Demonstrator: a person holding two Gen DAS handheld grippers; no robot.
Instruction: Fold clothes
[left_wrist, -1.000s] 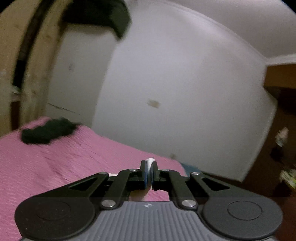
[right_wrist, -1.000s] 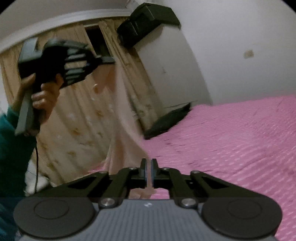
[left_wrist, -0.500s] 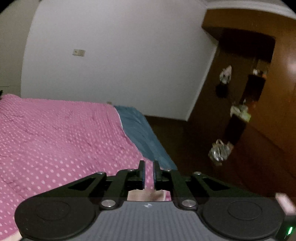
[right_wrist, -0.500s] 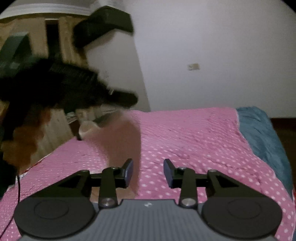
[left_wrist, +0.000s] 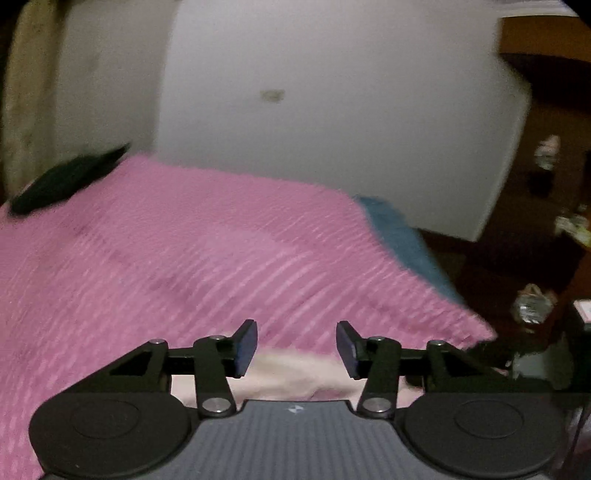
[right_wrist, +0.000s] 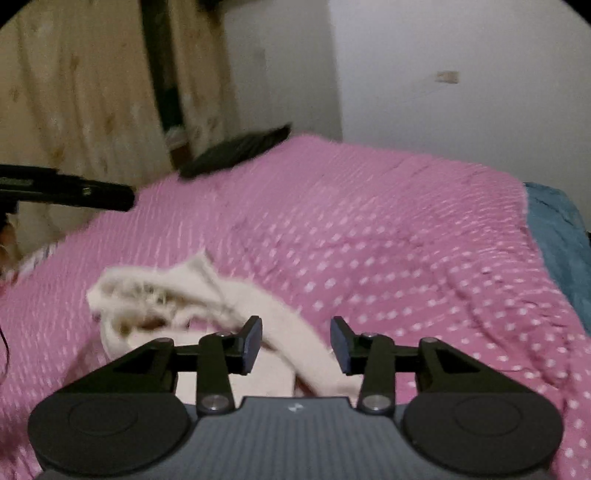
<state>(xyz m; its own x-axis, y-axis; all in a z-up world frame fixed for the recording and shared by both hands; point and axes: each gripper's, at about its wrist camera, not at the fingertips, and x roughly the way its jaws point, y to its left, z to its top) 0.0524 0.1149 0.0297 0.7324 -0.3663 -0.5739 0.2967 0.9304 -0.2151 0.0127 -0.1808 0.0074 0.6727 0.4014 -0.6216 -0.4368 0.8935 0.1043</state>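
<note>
Both hand-held grippers, left and right, gape empty; our garment lies crumpled on the bed, folding barely begun.

Black linkage arms, silver screws, blue-padded fingers, ribbed grey body.

This is a home bedroom. A bed under a pink, white-dotted bedspread fills most of both views, with a blue blanket along its far edge. Beige patterned curtains hang by plain white walls, and dark wooden furniture stands beside the bed.
</note>
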